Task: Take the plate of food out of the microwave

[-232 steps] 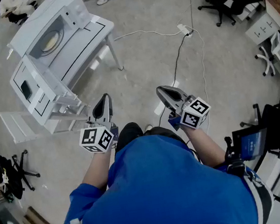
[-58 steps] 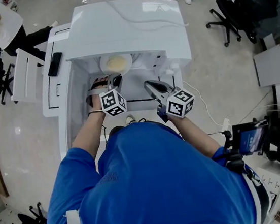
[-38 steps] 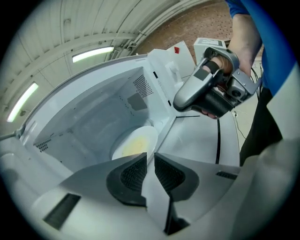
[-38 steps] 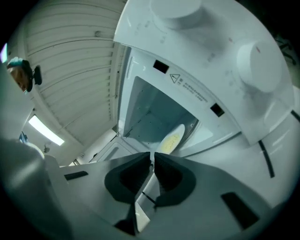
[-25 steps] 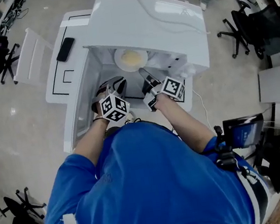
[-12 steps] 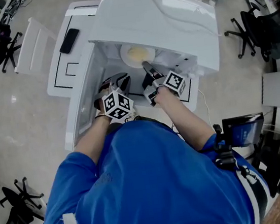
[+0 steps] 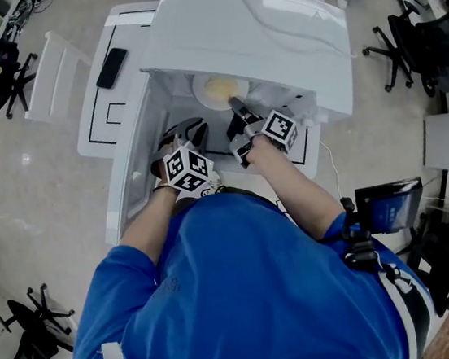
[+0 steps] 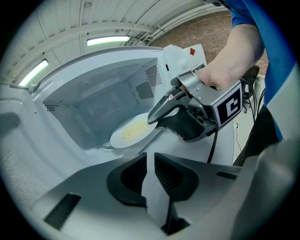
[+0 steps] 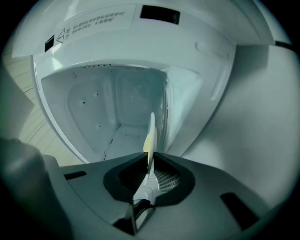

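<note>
White microwave (image 7: pixel 253 23) stands with door swung open, cavity facing the person in a blue shirt (image 7: pixel 248 295). White plate (image 7: pixel 214 90) carrying pale yellow food sits inside the cavity, toward the front opening. Right gripper (image 7: pixel 235 104) reaches in from the open side; its jaws have just been closing and now clamp the plate's near rim, which shows edge-on between the pads in the right gripper view. Left gripper (image 7: pixel 188 127) hangs just outside the opening, beside the right one, jaws a narrow gap apart, nothing between them.
</note>
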`<act>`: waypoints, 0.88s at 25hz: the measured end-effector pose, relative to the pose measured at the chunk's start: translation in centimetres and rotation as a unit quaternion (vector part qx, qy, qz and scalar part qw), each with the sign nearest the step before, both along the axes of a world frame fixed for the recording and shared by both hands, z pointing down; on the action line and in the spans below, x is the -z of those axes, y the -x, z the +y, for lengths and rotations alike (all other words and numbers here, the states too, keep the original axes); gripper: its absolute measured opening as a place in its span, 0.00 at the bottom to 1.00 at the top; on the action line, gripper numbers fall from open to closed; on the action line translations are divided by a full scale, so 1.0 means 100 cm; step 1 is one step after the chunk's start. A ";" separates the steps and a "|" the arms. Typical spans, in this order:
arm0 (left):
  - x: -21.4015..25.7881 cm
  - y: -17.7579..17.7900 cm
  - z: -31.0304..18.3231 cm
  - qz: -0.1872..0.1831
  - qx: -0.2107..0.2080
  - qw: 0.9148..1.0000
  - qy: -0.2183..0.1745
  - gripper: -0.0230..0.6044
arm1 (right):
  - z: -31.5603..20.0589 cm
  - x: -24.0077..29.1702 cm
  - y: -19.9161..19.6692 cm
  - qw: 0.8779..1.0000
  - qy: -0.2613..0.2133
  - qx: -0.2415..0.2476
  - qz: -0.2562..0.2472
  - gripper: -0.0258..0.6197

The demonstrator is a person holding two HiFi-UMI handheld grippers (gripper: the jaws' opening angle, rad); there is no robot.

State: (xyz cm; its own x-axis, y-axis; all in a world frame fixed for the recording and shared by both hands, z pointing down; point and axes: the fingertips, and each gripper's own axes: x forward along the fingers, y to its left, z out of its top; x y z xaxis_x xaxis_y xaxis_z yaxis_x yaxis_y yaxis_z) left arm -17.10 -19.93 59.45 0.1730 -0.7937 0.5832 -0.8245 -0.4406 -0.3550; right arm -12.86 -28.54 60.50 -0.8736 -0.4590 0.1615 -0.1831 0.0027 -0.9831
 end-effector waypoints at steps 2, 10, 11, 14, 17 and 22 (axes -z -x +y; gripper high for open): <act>-0.001 0.000 -0.001 0.001 0.002 1.000 0.000 0.10 | -0.001 -0.002 -0.001 1.000 0.003 -0.001 0.001 0.10; 0.004 0.002 0.004 -0.001 0.008 1.000 -0.004 0.10 | 0.006 -0.004 -0.008 1.000 0.010 -0.001 0.008 0.07; 0.005 0.002 0.005 -0.002 0.008 1.000 -0.004 0.10 | 0.007 -0.004 -0.009 1.000 0.012 -0.001 0.007 0.07; 0.007 0.001 0.007 -0.002 0.009 1.000 -0.006 0.10 | 0.012 -0.005 -0.014 1.000 0.016 0.001 0.007 0.07; 0.009 0.001 0.008 0.000 0.012 1.000 -0.008 0.10 | 0.016 -0.007 -0.021 1.000 0.018 0.000 0.007 0.07; 0.011 0.000 0.015 0.007 0.018 1.000 -0.010 0.10 | 0.027 -0.006 -0.032 1.000 0.013 0.004 0.010 0.07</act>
State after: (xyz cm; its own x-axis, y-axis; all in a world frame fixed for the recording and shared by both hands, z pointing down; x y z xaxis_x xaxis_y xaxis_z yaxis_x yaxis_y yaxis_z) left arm -17.13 -18.47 58.31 0.1522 -0.8111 0.5647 -0.8443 -0.4037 -0.3523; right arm -9.64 -25.85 61.13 -0.8738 -0.4477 0.1900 -0.2022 -0.0210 -0.9791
